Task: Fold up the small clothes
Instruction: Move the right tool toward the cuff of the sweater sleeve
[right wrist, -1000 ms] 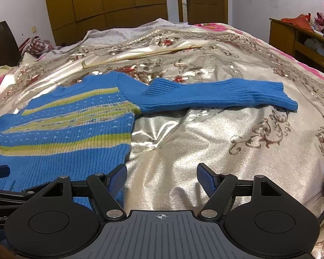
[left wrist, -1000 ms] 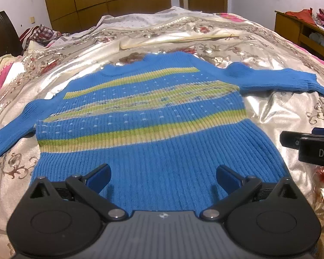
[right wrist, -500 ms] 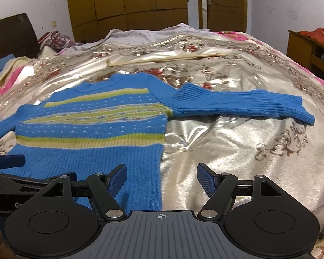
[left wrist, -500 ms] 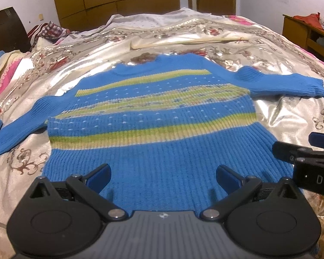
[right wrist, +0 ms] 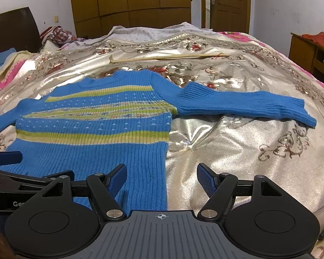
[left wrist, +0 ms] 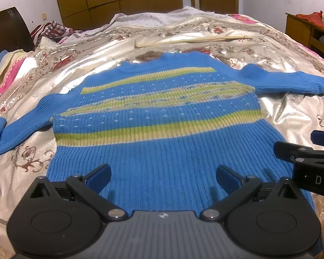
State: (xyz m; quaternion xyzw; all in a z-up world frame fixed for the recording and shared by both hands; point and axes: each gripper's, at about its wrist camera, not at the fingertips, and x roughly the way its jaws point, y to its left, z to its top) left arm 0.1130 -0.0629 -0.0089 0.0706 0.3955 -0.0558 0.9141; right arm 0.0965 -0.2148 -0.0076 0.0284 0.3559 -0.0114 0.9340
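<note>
A small blue knit sweater [left wrist: 157,125] with yellow-green stripes lies flat on the bed, both sleeves spread out sideways. Its right sleeve [right wrist: 244,105] stretches toward the bed's right side. My left gripper [left wrist: 163,176] hovers open over the sweater's hem, nothing between its blue pads. My right gripper [right wrist: 162,178] is open above the hem's right corner, its left pad over the knit and its right pad over the bedspread. Each gripper shows at the edge of the other's view: the right gripper [left wrist: 313,151] and the left gripper [right wrist: 4,168].
A shiny floral bedspread [right wrist: 237,151] covers the bed. A long pale stick [right wrist: 168,57] lies beyond the sweater's collar. Piled clothes [left wrist: 15,64] sit at the far left by a dark headboard. A wooden cabinet [right wrist: 308,51] stands at the right, wardrobes behind.
Both views have shifted so the sweater sits further right in them; the right gripper has moved left, and its left pad now stands over the hem's corner. Both stay open.
</note>
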